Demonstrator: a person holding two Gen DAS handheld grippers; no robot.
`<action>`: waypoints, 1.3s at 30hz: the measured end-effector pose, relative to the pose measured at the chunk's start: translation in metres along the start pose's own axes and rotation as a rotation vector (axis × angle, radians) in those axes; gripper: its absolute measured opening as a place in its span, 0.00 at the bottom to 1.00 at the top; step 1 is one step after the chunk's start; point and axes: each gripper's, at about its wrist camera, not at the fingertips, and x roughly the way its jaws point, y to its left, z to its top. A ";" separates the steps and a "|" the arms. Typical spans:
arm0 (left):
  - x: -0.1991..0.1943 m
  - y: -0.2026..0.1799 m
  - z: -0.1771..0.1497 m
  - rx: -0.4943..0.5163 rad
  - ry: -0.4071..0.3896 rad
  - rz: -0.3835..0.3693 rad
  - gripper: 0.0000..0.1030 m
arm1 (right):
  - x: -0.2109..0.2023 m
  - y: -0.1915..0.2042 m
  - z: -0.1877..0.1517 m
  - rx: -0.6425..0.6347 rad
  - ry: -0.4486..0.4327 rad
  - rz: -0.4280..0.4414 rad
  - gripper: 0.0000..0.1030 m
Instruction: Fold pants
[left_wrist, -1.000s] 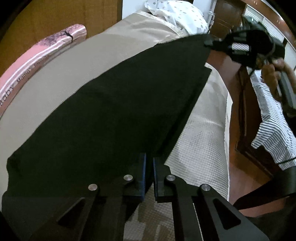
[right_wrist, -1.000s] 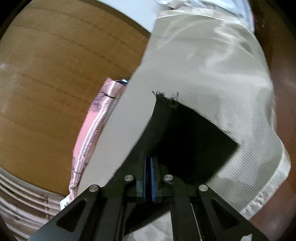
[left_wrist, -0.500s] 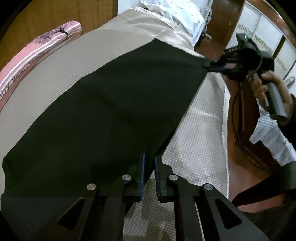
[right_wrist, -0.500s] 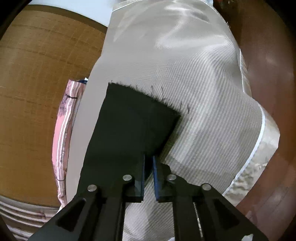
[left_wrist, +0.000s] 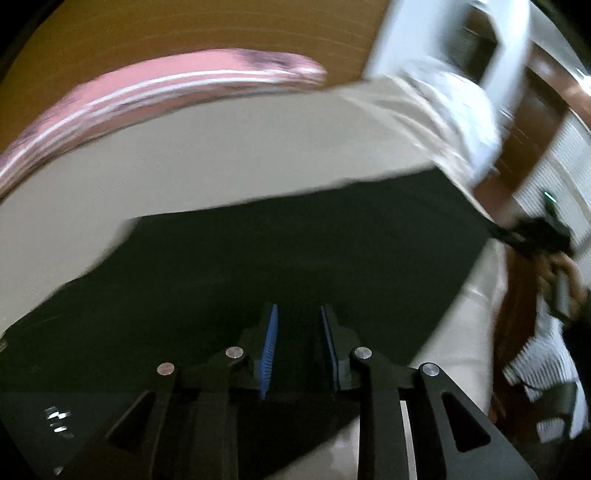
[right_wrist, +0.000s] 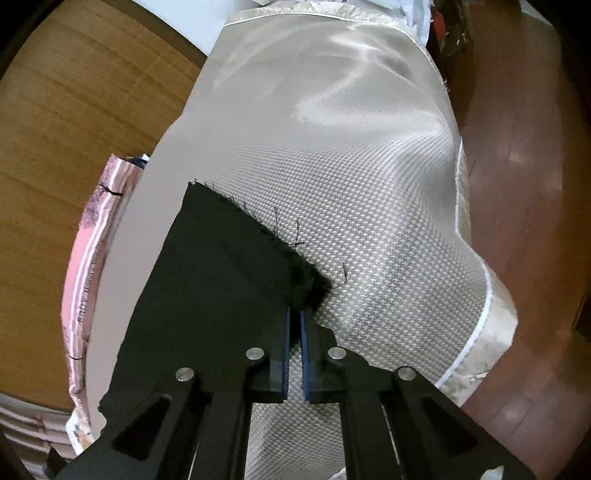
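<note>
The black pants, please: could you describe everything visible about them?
The black pants are matte dark cloth, spread flat on the beige textured bedcover. One end is raw and frayed, with loose threads. The right hand-held gripper pinches that frayed corner. The left hand-held gripper is open above the cloth.

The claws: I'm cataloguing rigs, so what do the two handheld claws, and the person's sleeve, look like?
Both the left claw and the right claw are matte black, with angular fingers showing triangular cut-outs, round silver pivot pins and ridged blue pads. In the left wrist view, the person's hand shows bare skin, beside a white sleeve with dark stripes.
</note>
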 end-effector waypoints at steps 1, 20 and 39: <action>-0.006 0.016 -0.002 -0.040 -0.019 0.037 0.24 | -0.005 0.003 0.001 -0.003 -0.013 -0.012 0.13; -0.065 0.158 -0.069 -0.388 -0.134 0.223 0.26 | 0.072 0.356 -0.141 -0.872 0.444 0.380 0.36; -0.068 0.175 -0.109 -0.459 -0.122 0.128 0.26 | 0.155 0.479 -0.269 -1.219 0.666 0.371 0.10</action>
